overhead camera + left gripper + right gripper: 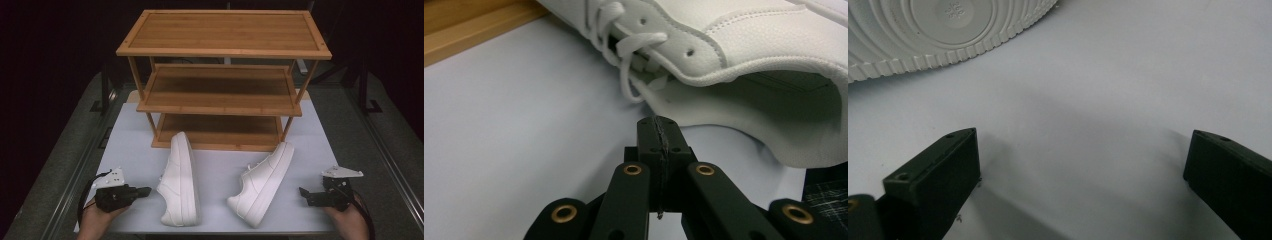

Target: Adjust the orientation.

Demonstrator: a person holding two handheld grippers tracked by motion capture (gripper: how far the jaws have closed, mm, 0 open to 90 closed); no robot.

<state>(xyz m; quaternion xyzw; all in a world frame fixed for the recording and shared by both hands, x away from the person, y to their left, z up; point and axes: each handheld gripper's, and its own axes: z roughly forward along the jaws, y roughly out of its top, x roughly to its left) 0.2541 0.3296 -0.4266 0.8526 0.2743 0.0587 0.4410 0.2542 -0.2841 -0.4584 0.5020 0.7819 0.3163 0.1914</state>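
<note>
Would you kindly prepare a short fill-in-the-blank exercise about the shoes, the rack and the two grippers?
1. The two shoes on the table are ____ in colour.
2. The wooden rack has ____ shelves.
3. The left gripper has its jaws ____.
4. The right gripper has its jaws ____.

Missing words: white; three; shut; open

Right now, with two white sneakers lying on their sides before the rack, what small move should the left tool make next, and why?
Probably open first. The left tool is shut on nothing, just short of the left sneaker, whose collar and laces face it. Shut jaws cannot take the collar, and the bamboo rack waits behind.
</note>
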